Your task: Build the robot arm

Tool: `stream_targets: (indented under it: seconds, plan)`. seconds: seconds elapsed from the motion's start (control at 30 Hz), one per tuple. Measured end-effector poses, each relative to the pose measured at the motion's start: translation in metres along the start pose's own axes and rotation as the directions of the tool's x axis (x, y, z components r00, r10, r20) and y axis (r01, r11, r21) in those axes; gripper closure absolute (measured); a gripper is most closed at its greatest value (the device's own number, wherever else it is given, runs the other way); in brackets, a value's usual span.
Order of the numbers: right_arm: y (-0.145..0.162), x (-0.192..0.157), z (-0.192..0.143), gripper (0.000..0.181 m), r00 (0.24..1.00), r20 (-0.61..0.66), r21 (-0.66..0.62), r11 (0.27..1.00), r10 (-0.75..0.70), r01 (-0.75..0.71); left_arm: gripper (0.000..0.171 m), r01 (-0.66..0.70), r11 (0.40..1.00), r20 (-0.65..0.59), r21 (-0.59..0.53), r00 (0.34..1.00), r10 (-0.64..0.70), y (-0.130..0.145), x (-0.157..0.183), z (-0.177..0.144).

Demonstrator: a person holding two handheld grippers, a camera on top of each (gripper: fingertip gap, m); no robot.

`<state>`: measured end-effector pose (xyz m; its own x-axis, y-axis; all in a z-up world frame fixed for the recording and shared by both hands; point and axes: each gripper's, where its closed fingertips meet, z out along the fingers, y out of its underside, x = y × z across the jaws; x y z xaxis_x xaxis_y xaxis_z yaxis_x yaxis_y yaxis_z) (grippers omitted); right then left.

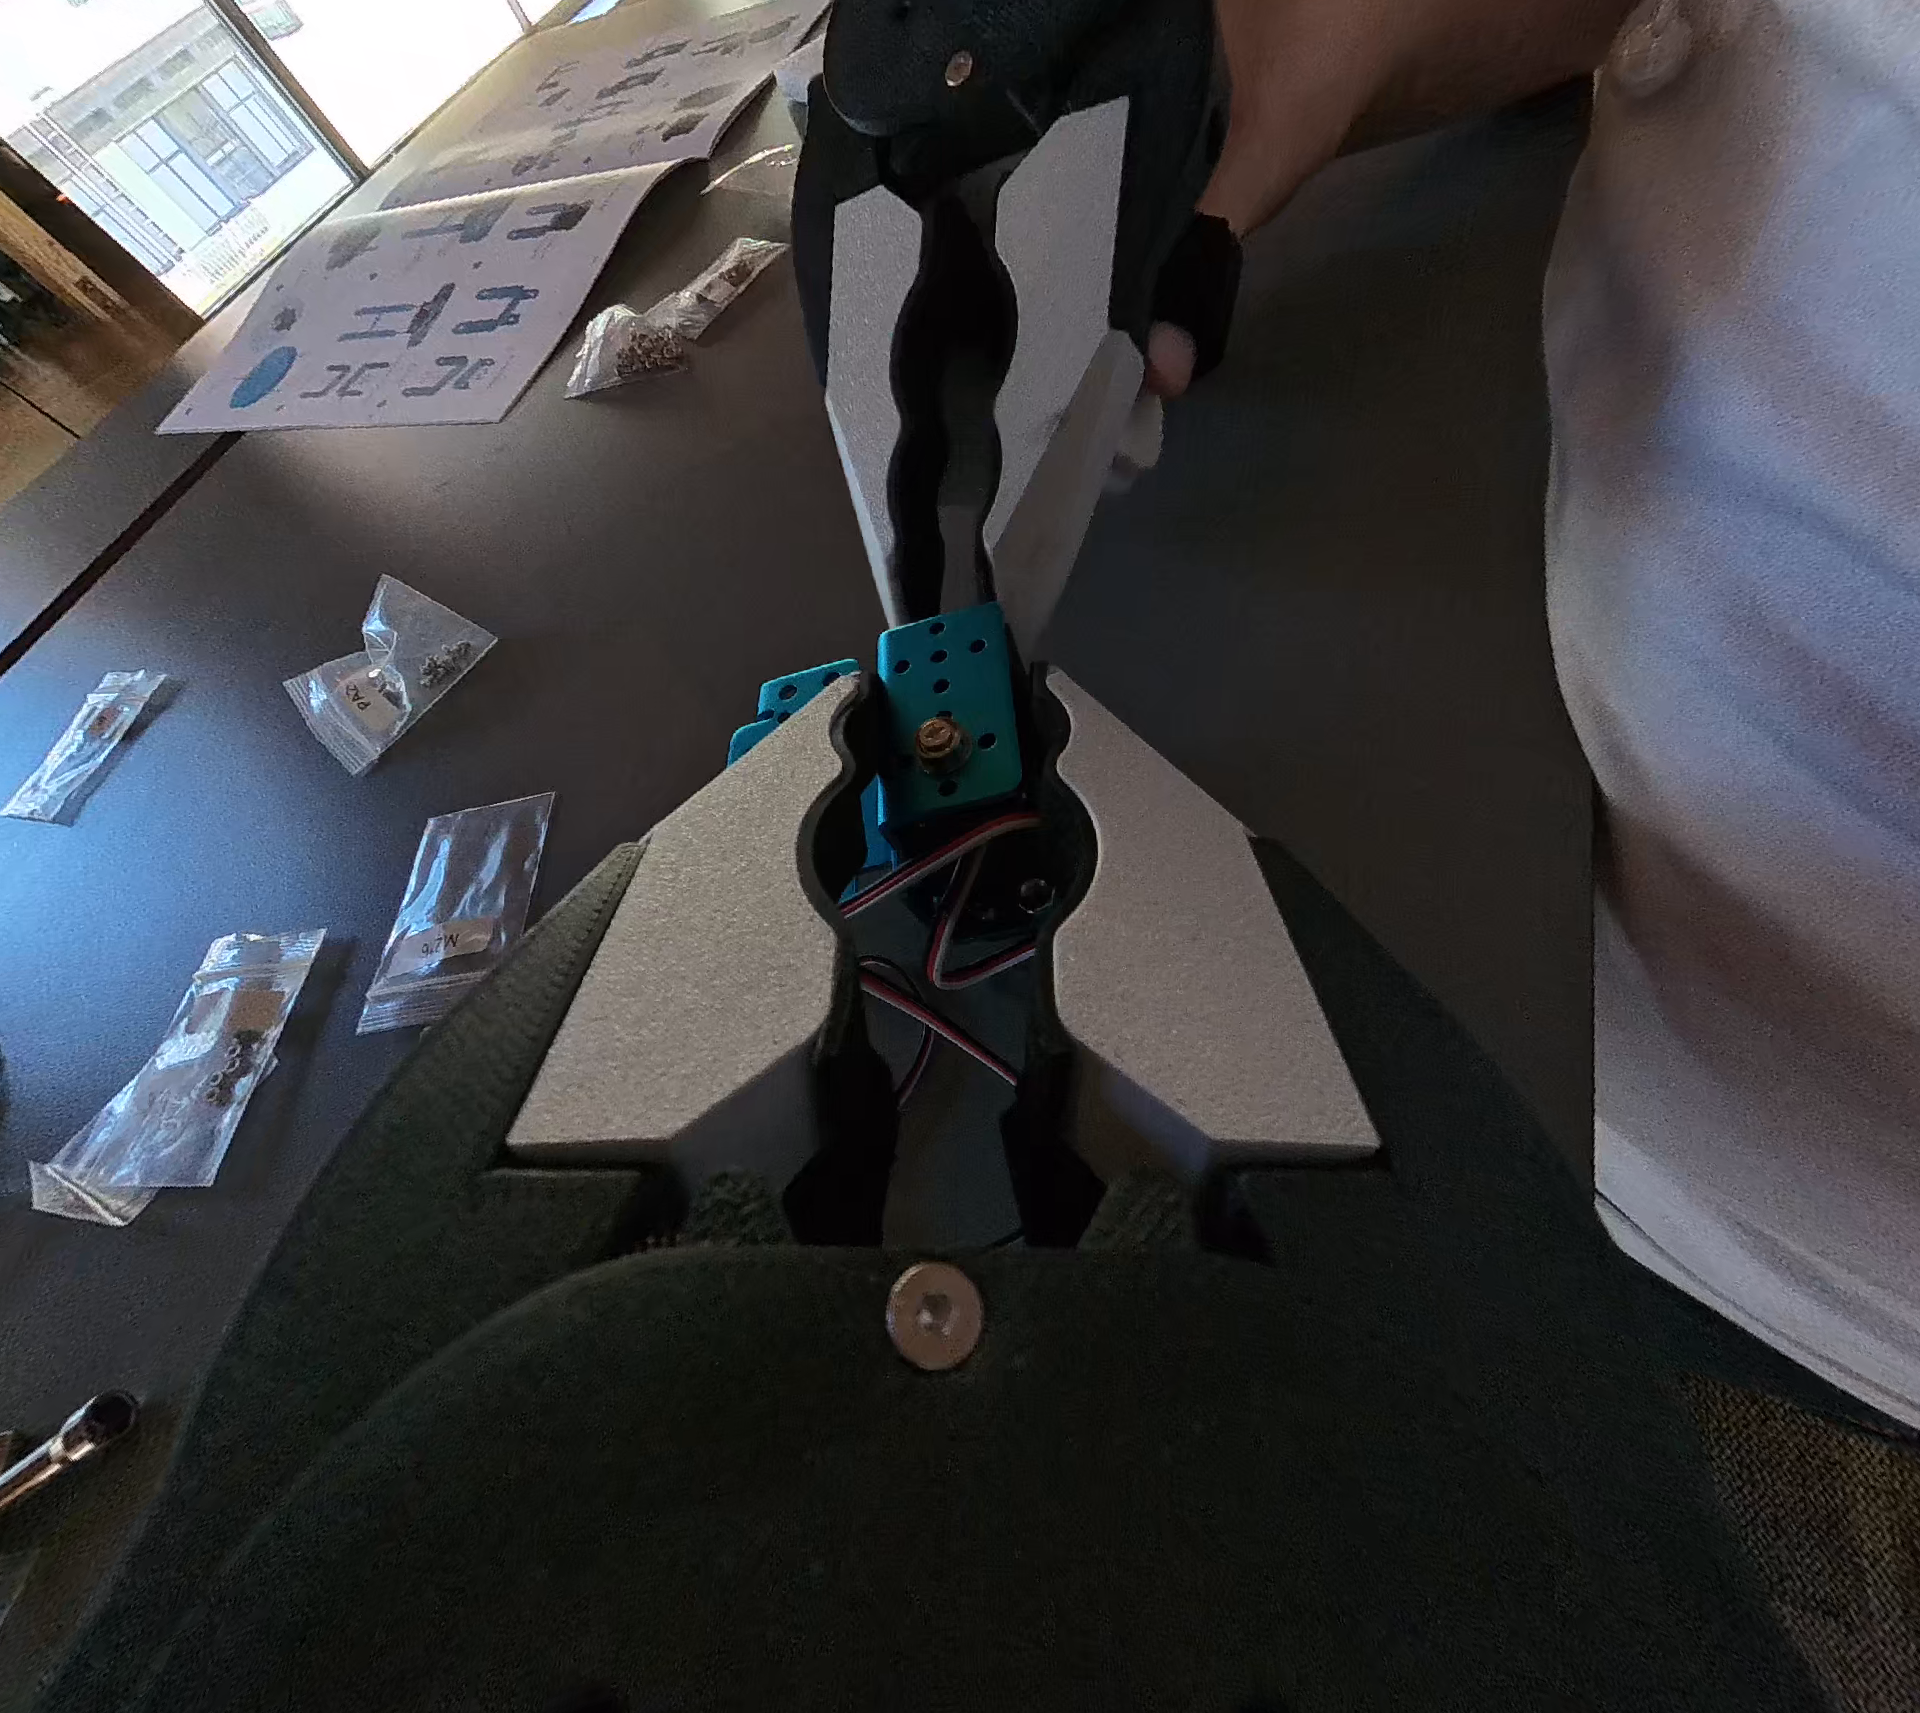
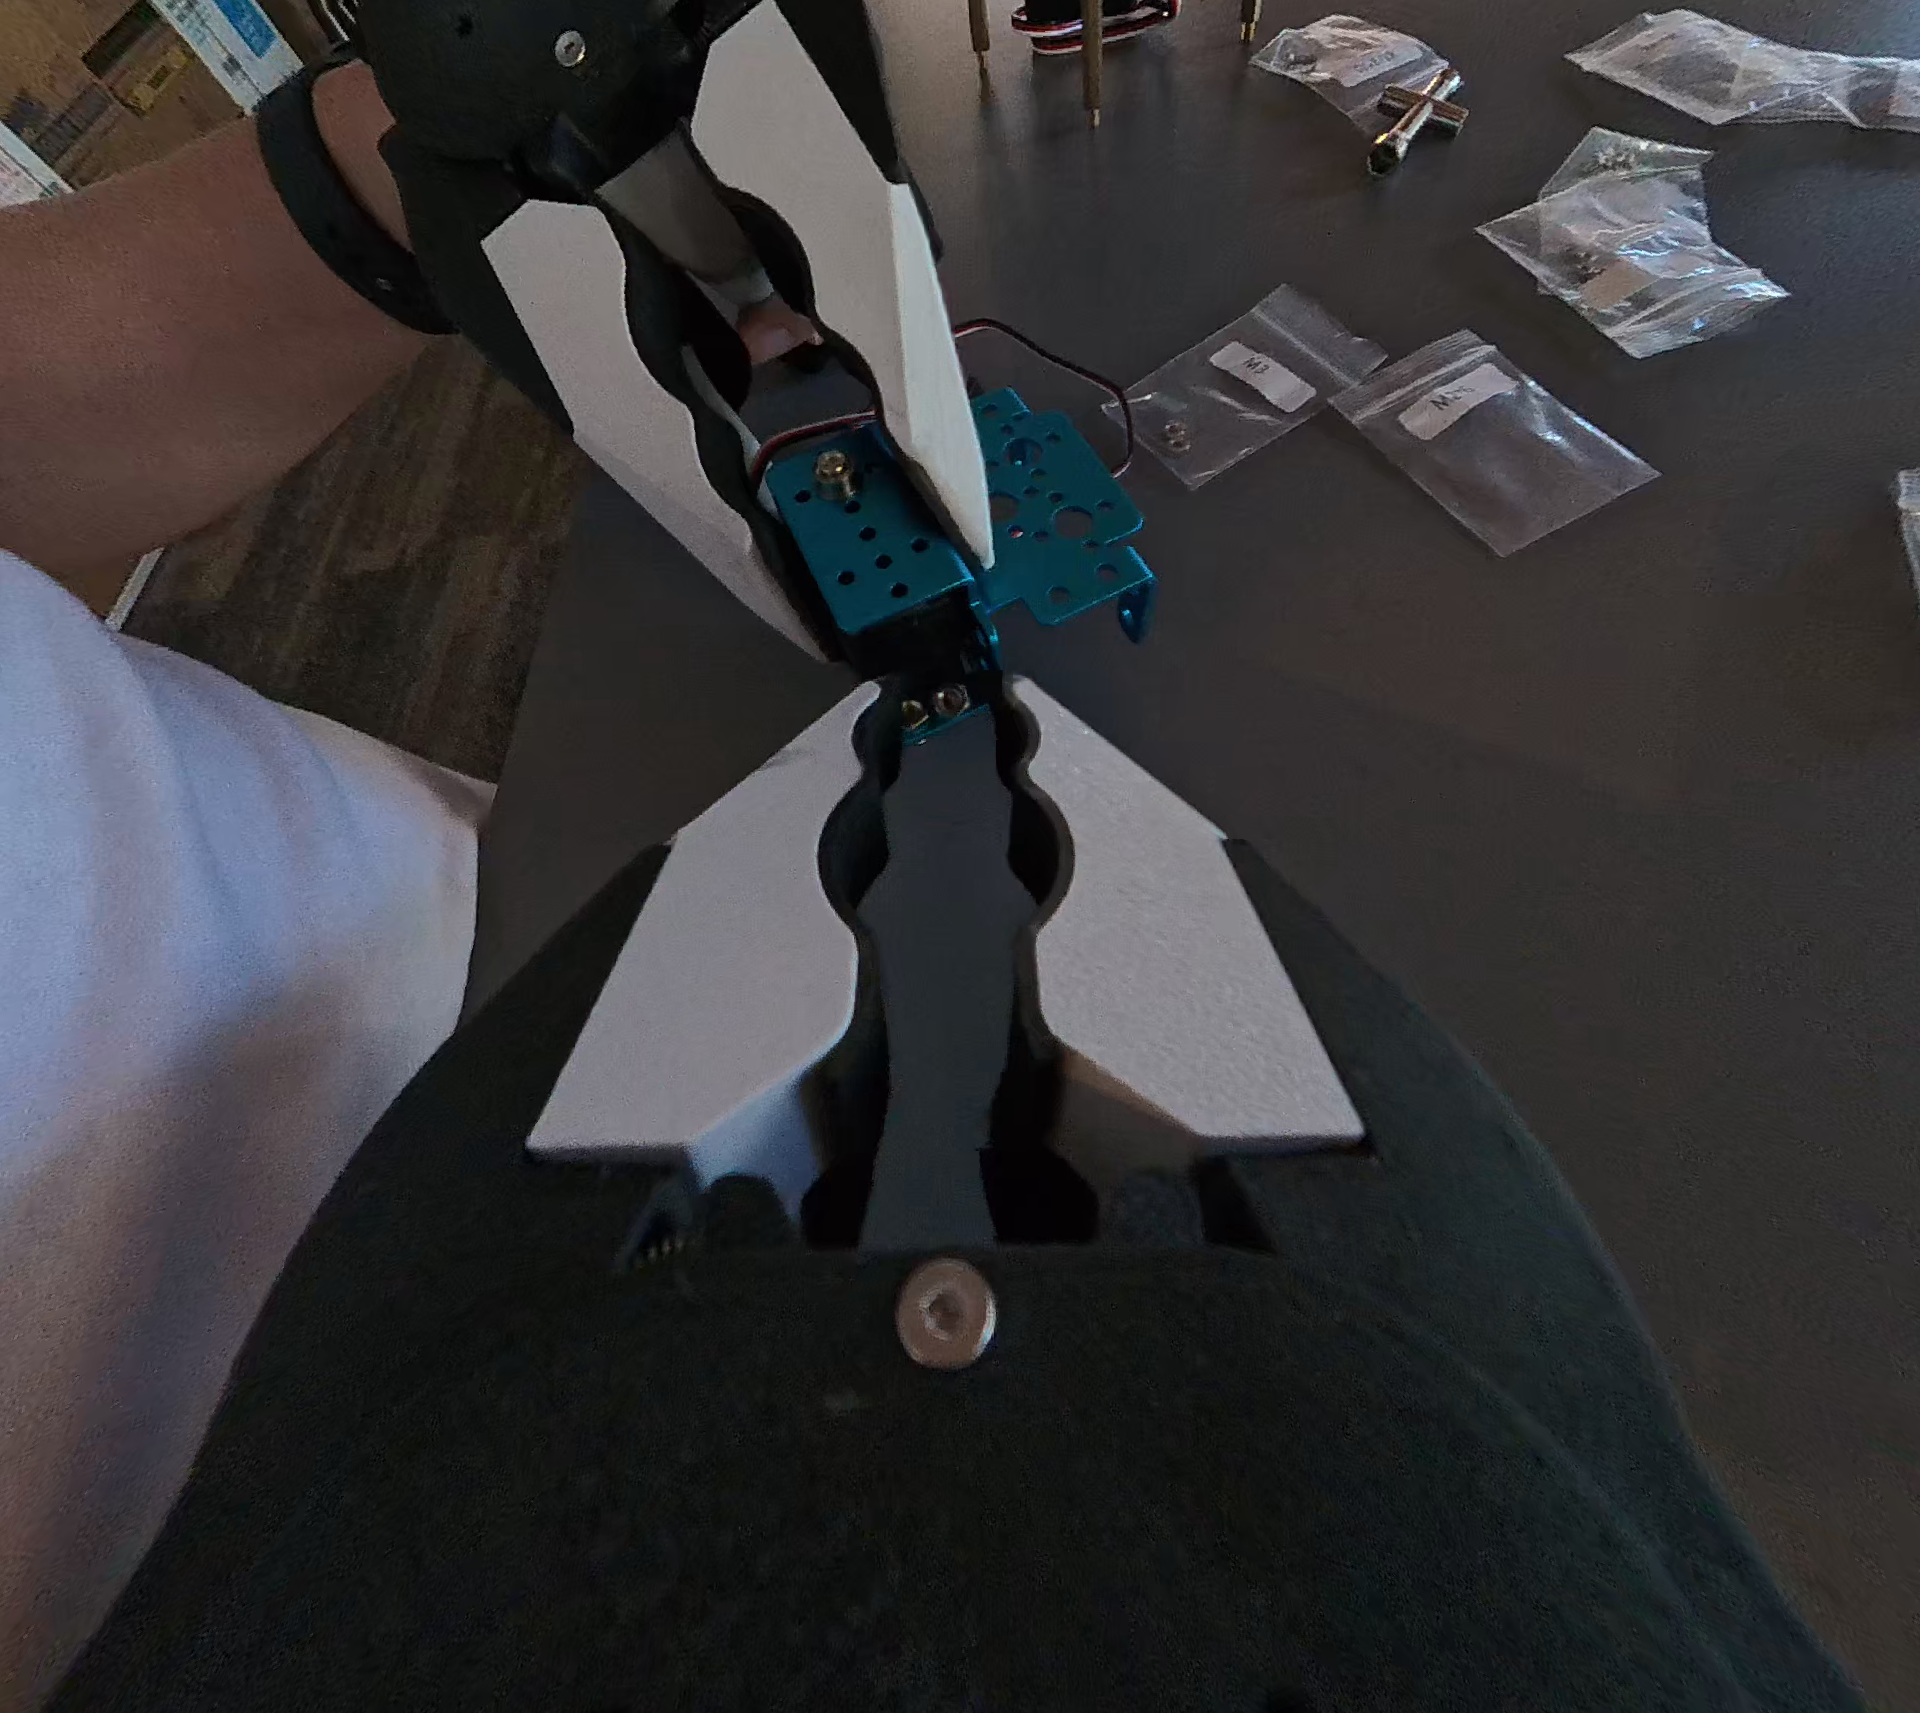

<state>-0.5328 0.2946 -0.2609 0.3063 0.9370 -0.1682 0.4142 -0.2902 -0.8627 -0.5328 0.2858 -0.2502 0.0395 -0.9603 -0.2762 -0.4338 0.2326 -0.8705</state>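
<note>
Above the bench [image 2: 1455, 728], my left gripper [image 1: 951, 707] is clamped on the teal bracket [image 1: 940, 728] around its servo while my right gripper [image 2: 940, 702] pinches its screwed tab; it looks light, rigid and slick, with loose wires [image 1: 935, 967] to avoid.

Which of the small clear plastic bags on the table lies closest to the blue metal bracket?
The labelled clear plastic bag holding one small nut, just right of the blue perforated metal bracket; the others lie farther right.
</note>
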Motion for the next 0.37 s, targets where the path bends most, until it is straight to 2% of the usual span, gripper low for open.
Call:
stream_targets:
  seconds: [0.13,0.3,0.37]
  plan:
    - [0.0006,0.0012,-0.0053,0.165,1.000,0.004,0.007,1.000,-0.010,0.010,0.143,-0.001,1.000,0.001,0.000,1.000,0.001,-0.0001,0.0000,-0.0001]
    - [0.0055,0.0052,-0.0094,0.180,0.999,0.018,-0.022,0.999,-0.044,0.044,0.143,0.002,1.000,-0.001,0.000,1.000,-0.002,-0.0001,-0.0002,0.0001]
    - [0.0038,0.0047,-0.0077,0.181,0.997,0.016,-0.024,0.997,-0.070,0.071,0.143,0.004,1.000,-0.002,0.000,1.000,-0.004,-0.0001,-0.0002,0.0000]
